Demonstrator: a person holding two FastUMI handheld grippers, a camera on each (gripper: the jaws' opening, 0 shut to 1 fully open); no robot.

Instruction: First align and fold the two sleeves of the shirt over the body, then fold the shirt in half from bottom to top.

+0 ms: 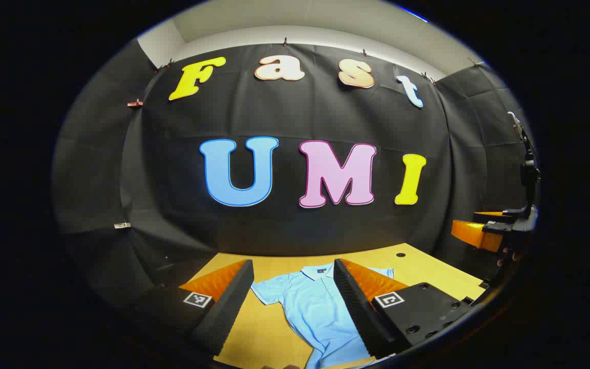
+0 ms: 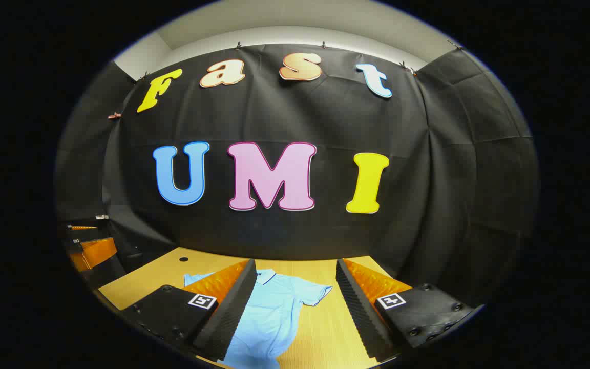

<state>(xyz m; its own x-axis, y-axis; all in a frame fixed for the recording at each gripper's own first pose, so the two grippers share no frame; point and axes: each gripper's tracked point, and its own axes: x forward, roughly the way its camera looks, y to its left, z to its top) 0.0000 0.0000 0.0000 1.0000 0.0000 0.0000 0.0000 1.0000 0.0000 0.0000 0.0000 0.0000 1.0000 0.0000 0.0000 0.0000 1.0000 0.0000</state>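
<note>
Blue polo shirt (image 1: 315,307) lies flat at the bottom middle, so bring your wide-open left gripper (image 1: 295,302) and right gripper (image 2: 295,302) down to both sleeves together.

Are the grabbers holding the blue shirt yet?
No. Both the left gripper and right gripper are open above the shirt, holding nothing.

Lying flat on the bench (image 1: 428,266) at lower centre of the frame: shirt (image 1: 315,312), collar toward the cloth wall (image 1: 295,225) behind.
</note>
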